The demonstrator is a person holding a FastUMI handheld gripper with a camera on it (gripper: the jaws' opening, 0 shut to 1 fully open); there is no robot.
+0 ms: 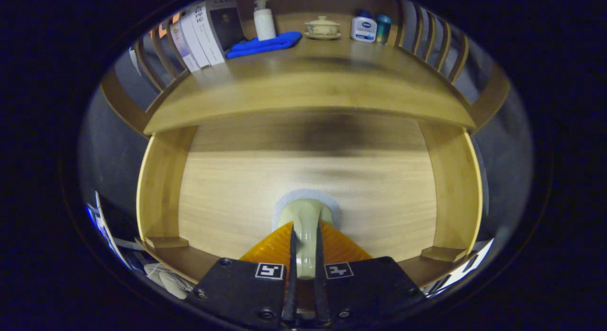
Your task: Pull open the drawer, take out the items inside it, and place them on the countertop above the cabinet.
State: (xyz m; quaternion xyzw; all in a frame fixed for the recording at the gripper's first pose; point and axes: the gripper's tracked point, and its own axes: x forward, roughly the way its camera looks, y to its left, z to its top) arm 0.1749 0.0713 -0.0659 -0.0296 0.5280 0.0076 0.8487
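Note:
My gripper [304,236] is shut on the pale green handle of a brush-like tool [306,215], whose wide head is edged with a grey-white pad. The handle runs straight back between my fingers. I hold the tool over the pulled-open wooden drawer [161,188], above the near middle of its bare floor. Beyond the drawer, the cabinet's countertop [308,84] stretches away from me, its front edge overhanging the drawer's far end.
At the back of the countertop lie a folded blue cloth [265,44], a white pump bottle [264,20], a lidded ceramic cup on a saucer [322,27], a white lotion bottle [363,28] and a teal container [383,27]. Books [204,34] lean at the back left. Slatted wooden rails [441,44] fence both sides.

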